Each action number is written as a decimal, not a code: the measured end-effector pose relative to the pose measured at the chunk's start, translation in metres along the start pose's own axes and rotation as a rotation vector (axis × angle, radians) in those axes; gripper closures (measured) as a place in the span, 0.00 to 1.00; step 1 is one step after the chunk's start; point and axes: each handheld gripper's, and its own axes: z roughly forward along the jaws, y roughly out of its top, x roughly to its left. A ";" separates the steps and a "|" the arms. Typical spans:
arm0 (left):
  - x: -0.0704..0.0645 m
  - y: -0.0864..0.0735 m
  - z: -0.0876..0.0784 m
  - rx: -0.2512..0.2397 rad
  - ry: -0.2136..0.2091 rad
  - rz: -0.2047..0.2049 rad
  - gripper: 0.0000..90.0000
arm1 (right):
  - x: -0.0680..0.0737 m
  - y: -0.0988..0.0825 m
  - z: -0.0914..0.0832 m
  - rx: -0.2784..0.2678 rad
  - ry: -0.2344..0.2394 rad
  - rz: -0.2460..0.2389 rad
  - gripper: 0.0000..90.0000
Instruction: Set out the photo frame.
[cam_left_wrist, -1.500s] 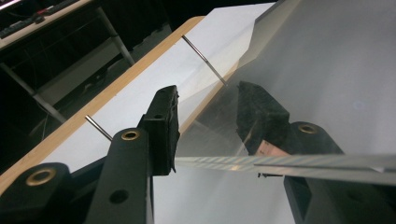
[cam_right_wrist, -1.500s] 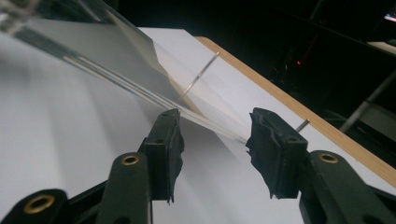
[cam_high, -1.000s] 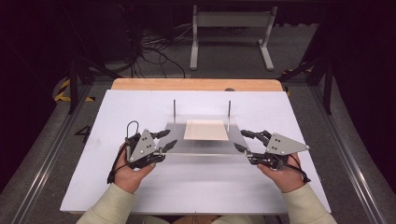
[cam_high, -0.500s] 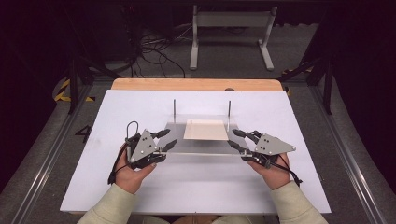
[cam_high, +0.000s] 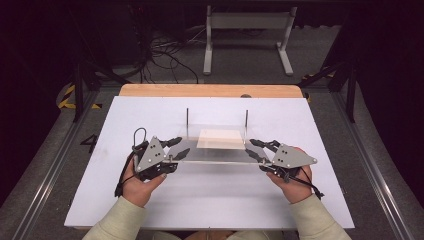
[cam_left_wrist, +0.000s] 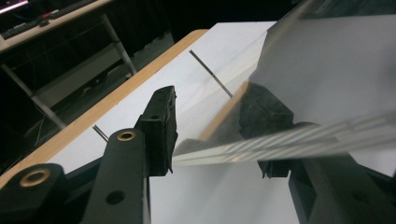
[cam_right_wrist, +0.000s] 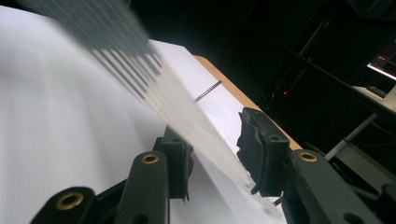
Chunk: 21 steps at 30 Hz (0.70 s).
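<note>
A clear plate (cam_high: 215, 156) lies on the white table (cam_high: 200, 205), with a cream paper square (cam_high: 220, 138) at its far half. My left gripper (cam_high: 177, 146) is at the plate's left edge. In the left gripper view one pad (cam_left_wrist: 161, 133) touches a corner of the plate (cam_left_wrist: 327, 70), and the other jaw shows blurred behind it. My right gripper (cam_high: 250, 147) is at the plate's right edge. Its jaws have just been closing, and the plate's edge (cam_right_wrist: 140, 79) runs slantwise between them, with a gap still visible in my right gripper (cam_right_wrist: 217, 154).
Two thin upright rods (cam_high: 187, 116) (cam_high: 246, 118) stand at the plate's far corners. A wooden strip (cam_high: 210, 90) borders the table's far side. Beyond it are cables and a metal stand (cam_high: 247, 30) on the dark floor.
The right gripper has shifted left toward the plate's right edge and its jaws have narrowed. The left gripper and the plate have stayed put.
</note>
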 end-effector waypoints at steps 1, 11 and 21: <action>-0.001 0.002 -0.002 -0.007 0.006 0.012 0.61 | 0.000 0.002 -0.002 0.002 0.003 0.010 0.70; -0.008 0.020 -0.020 -0.042 0.074 0.090 0.63 | 0.004 0.022 -0.017 -0.020 -0.001 -0.020 0.74; -0.015 0.040 -0.038 -0.095 0.091 0.088 0.63 | 0.009 0.048 -0.035 -0.053 -0.035 -0.044 0.73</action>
